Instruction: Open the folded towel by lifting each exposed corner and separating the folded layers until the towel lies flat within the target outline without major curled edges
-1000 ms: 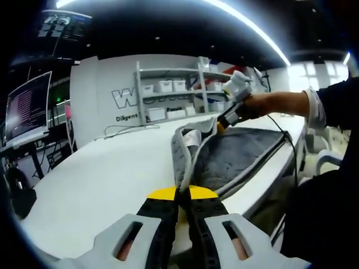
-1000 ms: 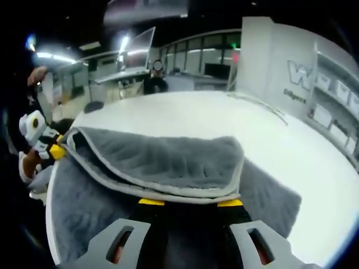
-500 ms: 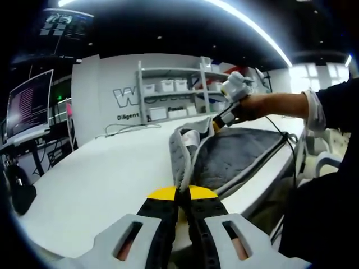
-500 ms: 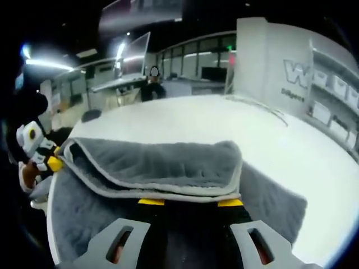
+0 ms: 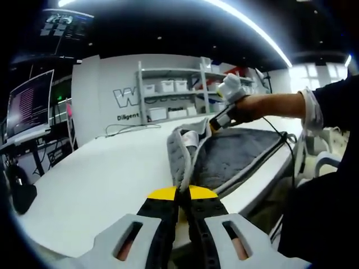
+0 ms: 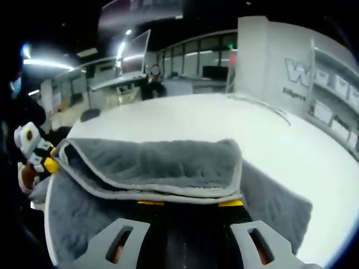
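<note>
In the left gripper view, the left gripper [image 5: 180, 196] with yellow-tipped black jaws is clamped on the near corner of the grey fleece towel with pale trim [image 5: 235, 154], which lies on the white table [image 5: 106, 174]. At the towel's far corner, the person's outstretched hand [image 5: 247, 106] holds the right gripper [image 5: 216, 120], pinching the raised layer.

In the right gripper view, the right gripper [image 6: 189, 203] grips the towel's lifted folded edge [image 6: 168, 168]; the left gripper [image 6: 47, 164] holds the far corner.

White table [image 5: 101, 179]; shelf unit [image 5: 174, 89] with white bins against wall; monitor [image 5: 28, 106] left; cable [image 5: 126, 130] on tabletop
</note>
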`<move>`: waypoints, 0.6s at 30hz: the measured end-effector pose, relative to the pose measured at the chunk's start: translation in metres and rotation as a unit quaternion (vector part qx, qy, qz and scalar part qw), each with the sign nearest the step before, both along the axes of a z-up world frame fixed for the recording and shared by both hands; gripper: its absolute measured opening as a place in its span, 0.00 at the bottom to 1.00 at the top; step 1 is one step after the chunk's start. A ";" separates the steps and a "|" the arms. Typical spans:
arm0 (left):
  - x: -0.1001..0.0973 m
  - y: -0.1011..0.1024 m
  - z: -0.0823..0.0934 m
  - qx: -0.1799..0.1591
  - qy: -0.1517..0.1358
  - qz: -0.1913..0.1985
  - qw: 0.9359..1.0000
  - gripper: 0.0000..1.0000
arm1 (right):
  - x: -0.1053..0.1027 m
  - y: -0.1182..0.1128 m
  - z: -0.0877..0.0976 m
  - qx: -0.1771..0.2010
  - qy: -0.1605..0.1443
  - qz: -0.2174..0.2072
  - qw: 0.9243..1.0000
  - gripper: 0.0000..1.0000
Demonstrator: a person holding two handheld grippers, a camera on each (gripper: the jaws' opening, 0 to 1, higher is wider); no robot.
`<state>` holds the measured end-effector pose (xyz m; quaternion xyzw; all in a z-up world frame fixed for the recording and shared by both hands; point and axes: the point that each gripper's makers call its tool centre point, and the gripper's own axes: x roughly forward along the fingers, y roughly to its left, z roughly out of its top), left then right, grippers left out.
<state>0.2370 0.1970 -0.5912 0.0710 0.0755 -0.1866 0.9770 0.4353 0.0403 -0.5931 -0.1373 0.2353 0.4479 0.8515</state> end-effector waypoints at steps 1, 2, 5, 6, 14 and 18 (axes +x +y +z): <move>0.000 0.000 0.000 -0.001 0.000 0.000 1.000 0.05 | 0.000 0.000 0.000 0.002 0.001 -0.001 1.000 0.26; 0.000 0.000 0.000 -0.002 0.000 0.000 1.000 0.05 | 0.000 0.001 0.000 0.004 0.001 -0.001 1.000 0.26; 0.000 0.001 0.000 -0.003 0.000 0.000 1.000 0.05 | 0.000 0.002 0.001 0.008 0.003 -0.002 1.000 0.26; 0.000 0.001 0.000 -0.003 0.000 0.000 1.000 0.05 | 0.000 0.002 0.001 0.009 0.003 -0.002 1.000 0.26; 0.001 0.004 0.000 -0.004 0.002 0.003 1.000 0.05 | -0.002 0.007 0.001 0.015 0.005 -0.001 1.000 0.26; 0.000 0.004 0.000 -0.001 0.001 0.003 1.000 0.05 | -0.002 0.009 0.001 0.019 0.009 -0.002 1.000 0.27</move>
